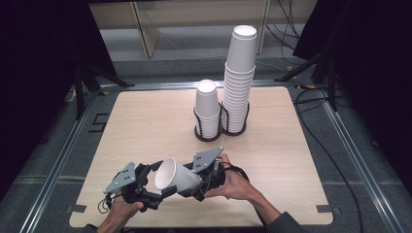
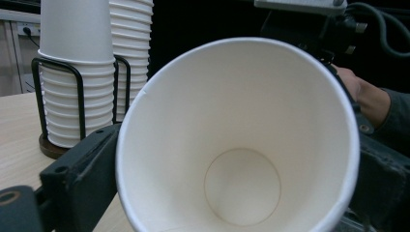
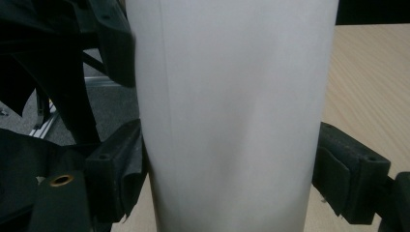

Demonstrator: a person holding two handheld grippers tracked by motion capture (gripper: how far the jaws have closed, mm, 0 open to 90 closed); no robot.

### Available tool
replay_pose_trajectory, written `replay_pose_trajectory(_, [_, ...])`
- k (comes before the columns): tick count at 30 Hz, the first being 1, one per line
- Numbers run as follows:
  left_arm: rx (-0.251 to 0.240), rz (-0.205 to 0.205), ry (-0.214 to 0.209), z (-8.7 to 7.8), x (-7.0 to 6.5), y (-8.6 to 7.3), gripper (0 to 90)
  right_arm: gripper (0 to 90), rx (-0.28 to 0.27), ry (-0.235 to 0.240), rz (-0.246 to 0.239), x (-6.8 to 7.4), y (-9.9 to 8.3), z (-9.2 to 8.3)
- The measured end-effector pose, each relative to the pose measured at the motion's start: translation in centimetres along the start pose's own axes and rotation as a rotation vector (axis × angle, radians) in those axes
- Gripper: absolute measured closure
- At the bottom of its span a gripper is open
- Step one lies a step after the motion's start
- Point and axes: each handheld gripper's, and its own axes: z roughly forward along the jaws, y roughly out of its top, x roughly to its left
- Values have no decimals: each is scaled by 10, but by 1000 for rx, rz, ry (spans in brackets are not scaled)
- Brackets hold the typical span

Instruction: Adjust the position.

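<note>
Near the table's front edge, a white paper cup [image 1: 175, 177] lay on its side in the air between both grippers, mouth toward the left one. The right gripper [image 1: 197, 187] held it, jaws pressed on the cup's wall on either side, as the right gripper view showed. The left gripper [image 1: 160, 182] had its jaws either side of the rim; in the left gripper view they stood just beside the cup [image 2: 237, 140], parted, and whether they touched it I could not tell. The wooden table [image 1: 145, 126] bore two wire racks of stacked cups [image 1: 208, 109], the taller stack [image 1: 239, 80] beside the shorter. Dark curtains, cables and a grey floor surrounded it.
</note>
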Motion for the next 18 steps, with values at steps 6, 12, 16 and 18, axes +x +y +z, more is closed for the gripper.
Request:
replay_pose_trajectory(6, [43,32,-4,1,0,0,72,206,39,-3,2,3,-2,4])
replay_pose_trajectory(12, [116,81,8,5,-4,0,84,174,120,-47,-30,7,0,9])
replay_pose_trajectory(16, [162,109,8,8,-8,-1,85,168,185,-66,-73,12,2,13])
replay_pose_trajectory(18, [180,127,5,8,-8,-2,84,171,192,-67,-88,12,2,15])
